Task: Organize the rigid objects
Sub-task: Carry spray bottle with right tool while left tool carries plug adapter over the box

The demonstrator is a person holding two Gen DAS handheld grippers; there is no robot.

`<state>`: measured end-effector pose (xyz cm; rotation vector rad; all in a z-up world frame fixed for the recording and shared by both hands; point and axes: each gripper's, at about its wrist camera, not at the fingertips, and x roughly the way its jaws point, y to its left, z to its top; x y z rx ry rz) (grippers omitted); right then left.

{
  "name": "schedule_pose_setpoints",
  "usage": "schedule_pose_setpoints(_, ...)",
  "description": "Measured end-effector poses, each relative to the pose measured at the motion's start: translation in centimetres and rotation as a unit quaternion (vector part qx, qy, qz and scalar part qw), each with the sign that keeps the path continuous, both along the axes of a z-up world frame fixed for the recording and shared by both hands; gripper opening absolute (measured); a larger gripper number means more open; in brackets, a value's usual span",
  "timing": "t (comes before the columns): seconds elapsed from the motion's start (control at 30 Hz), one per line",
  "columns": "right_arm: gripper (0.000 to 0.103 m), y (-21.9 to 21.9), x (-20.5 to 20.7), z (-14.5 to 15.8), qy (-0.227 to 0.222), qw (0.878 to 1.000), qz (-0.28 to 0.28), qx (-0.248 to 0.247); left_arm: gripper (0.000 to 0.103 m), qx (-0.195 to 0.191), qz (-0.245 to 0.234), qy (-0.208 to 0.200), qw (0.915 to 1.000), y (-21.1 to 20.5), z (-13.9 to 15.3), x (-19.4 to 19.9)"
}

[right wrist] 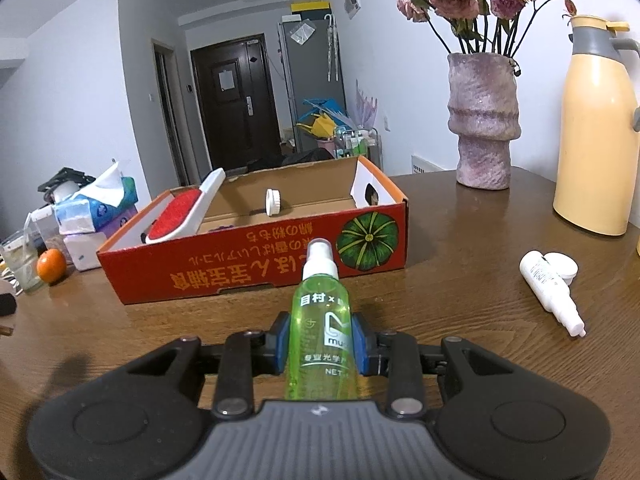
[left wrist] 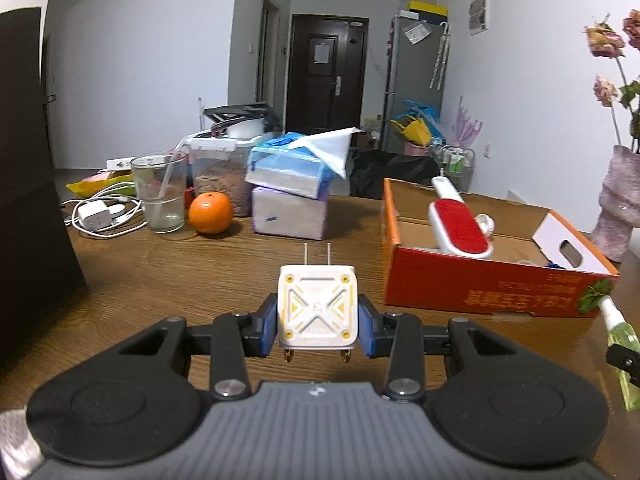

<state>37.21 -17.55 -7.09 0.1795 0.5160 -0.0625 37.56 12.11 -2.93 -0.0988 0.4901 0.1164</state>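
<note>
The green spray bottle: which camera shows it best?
The right wrist view: the green spray bottle fills the centre, clamped in the right claw. The left wrist view catches only a sliver at its right edge.

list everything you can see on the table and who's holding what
box: 1, red cardboard, mid table, open
lint brush: 1, red and white, in box, leaning on its left wall
cap: 1, white, in box
charger: 1, white, in left gripper
spray bottle: 1, green, in right gripper
white bottle: 1, lying right of box
vase: 1, purple, dried roses, behind box
flask: 1, yellow, far right
orange: 1, left of box
glass: 1, clear, beside orange
tissue packs: 2, stacked, blue on purple
left gripper: shut on charger
right gripper: shut on spray bottle
</note>
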Motion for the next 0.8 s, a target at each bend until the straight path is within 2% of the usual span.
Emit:
schedule_pose_setpoints(0.47, 0.03, -0.7, -0.9, 1.3, -0.029, 0.999, 0.007, 0.02, 0.039, 0.003, -0.024, -0.013, 0.9996, -4.4, 0.6, -1.2)
schedule_pose_setpoints(0.8, 0.03, -1.0, -0.9, 1.8, -0.047, 0.999, 0.009, 0.022, 0.039, 0.005, -0.033, -0.016, 0.9993, -7.1, 0.9, -0.5)
